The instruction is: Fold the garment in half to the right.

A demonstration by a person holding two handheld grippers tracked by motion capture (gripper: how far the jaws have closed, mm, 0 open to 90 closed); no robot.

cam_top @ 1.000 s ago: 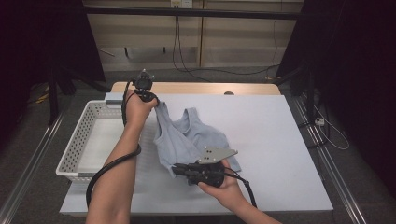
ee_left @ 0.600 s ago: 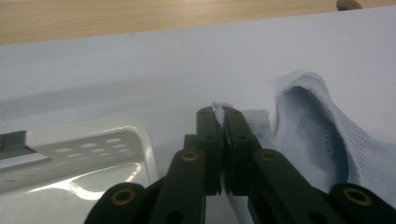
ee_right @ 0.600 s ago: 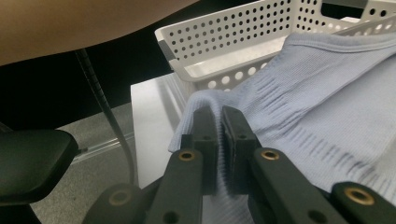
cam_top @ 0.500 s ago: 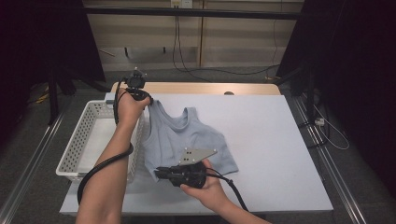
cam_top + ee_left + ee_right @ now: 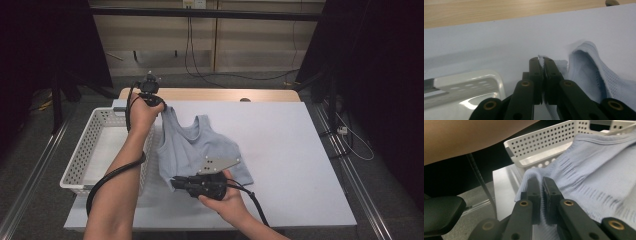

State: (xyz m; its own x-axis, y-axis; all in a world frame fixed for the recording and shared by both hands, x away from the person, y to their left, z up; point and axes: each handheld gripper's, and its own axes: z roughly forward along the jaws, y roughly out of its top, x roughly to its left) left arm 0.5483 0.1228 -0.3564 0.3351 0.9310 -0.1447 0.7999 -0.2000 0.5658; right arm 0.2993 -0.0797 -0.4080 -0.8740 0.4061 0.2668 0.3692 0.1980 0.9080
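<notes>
basket (image 5: 95, 145): nothing visible inside | both jaws clamped on tank top (image 5: 200, 145) beside it

Both forearms are bare, with no sleeves showing. Each hand carries a black gripper: the left gripper (image 5: 162, 107) and right gripper (image 5: 175, 183) have flat matte-black jaws joined by links with brass-coloured rivets. A grey three-cornered plate (image 5: 218, 164) tops the right one. Black cables (image 5: 107, 177) trail from both.

One tank top (image 5: 200, 147), one basket (image 5: 90, 150)
</notes>
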